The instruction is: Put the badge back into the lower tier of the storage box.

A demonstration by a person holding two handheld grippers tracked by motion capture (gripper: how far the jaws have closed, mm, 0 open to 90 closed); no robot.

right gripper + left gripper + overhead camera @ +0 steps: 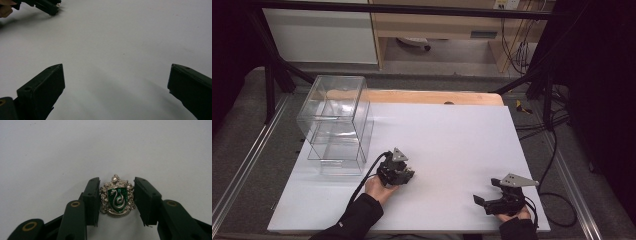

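We count one badge (117, 197), a silver crest with a green shield and a silver snake on it, lying flat on the white table (452, 145) between the two jaws of the left gripper (116, 200). Both jaws stand just beside its edges; whether they press on it or only flank it, we cannot tell. In the high view the left gripper (396, 171) sits left of centre near the front of the table, held in the left hand (379, 189), and the badge is too small to make out there. One clear plastic box (337, 125) stands at the table's left side, just beyond that gripper. The right gripper (502, 197) is well apart, at the front right corner, its two jaws spread wide over bare table (117, 62), holding nothing.
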